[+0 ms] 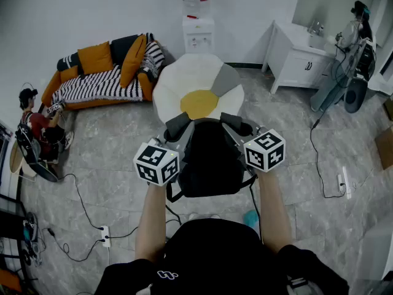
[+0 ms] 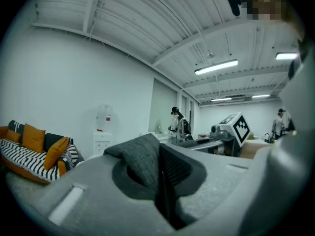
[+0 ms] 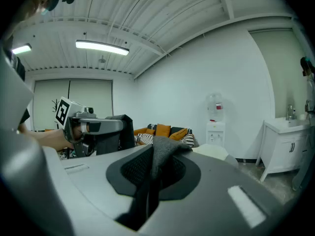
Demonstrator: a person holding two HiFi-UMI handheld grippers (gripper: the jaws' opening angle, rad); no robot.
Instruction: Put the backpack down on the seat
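Observation:
A black backpack (image 1: 212, 158) hangs between my two grippers, just in front of my body. Its grey shoulder straps run up into the jaws. My left gripper (image 1: 177, 128) is shut on the left strap (image 2: 140, 159), which folds out of the jaws of the left gripper (image 2: 160, 181). My right gripper (image 1: 236, 125) is shut on the right strap (image 3: 162, 151), pinched in the jaws of the right gripper (image 3: 150, 181). Just beyond the backpack, low on the floor, stands the round seat (image 1: 184, 78), white and grey with a yellow centre.
An orange sofa (image 1: 104, 72) with striped cushions stands at the back left, a water dispenser (image 1: 198, 29) behind the seat, a white cabinet (image 1: 301, 57) at the back right. A person (image 1: 37, 134) sits at the left. Cables and a power strip (image 1: 104, 235) lie on the floor.

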